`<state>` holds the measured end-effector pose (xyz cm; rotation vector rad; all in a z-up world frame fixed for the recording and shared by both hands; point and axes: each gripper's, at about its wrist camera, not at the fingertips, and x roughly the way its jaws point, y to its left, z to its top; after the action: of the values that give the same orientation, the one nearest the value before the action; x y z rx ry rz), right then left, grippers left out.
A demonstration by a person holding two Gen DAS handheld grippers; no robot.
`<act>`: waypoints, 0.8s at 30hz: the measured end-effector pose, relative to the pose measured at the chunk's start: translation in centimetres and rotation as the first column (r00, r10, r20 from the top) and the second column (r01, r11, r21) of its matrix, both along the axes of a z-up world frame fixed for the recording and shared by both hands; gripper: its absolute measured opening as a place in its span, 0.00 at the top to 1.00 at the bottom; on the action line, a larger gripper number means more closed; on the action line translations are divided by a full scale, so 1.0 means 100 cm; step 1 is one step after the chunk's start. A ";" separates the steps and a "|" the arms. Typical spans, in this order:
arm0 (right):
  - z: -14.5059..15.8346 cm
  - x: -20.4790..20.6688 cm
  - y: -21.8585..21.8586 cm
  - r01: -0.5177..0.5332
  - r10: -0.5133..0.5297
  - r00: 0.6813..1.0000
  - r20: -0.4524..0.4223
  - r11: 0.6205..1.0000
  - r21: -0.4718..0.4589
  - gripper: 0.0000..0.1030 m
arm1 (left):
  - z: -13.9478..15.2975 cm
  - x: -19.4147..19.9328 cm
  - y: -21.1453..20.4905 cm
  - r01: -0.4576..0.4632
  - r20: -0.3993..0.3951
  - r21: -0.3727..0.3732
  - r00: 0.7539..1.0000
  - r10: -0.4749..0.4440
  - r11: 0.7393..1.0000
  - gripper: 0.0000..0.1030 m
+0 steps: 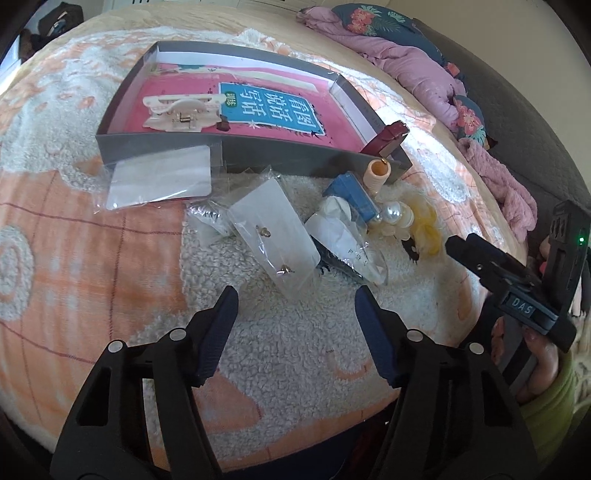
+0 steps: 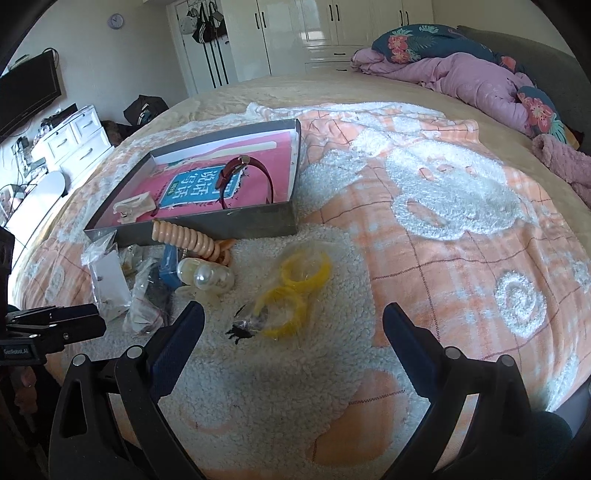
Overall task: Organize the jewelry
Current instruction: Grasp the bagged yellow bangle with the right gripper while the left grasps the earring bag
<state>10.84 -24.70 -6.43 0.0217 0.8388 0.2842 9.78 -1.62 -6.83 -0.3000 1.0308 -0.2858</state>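
A grey shallow box (image 1: 236, 147) (image 2: 258, 218) lies on the bed with a pink book, a cream hair clip (image 1: 177, 109) (image 2: 133, 208) and a dark red watch (image 2: 245, 173) (image 1: 386, 138) in it. In front of it lie clear bags: one with a white card (image 1: 160, 177), one with small earrings (image 1: 275, 238), a yellow bangles bag (image 2: 295, 290) (image 1: 424, 230), pearl pieces (image 2: 207, 277) (image 1: 393, 218), a peach coil tie (image 2: 188, 240) and a blue box (image 1: 352, 192). My left gripper (image 1: 295, 291) is open just short of the earring bag. My right gripper (image 2: 291, 317) is open around the bangles bag's near end.
The bed carries an orange and white fleece blanket (image 2: 443, 221). A pink duvet and floral pillows (image 2: 480, 77) are heaped at the far right. White wardrobes (image 2: 332, 26) and a white drawer unit (image 2: 74, 136) stand beyond the bed. A hand in a green sleeve (image 1: 546, 369) holds the right gripper.
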 end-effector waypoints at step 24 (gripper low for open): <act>-0.022 0.042 -0.005 0.025 -0.024 1.000 -0.020 0.999 0.041 0.60 | -0.002 0.030 -0.016 -0.034 0.063 0.071 0.998 0.029 0.997 0.83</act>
<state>14.99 -25.20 -8.62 0.0730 0.8520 0.2787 12.80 -3.23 -7.07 -0.2411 0.9724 -0.2279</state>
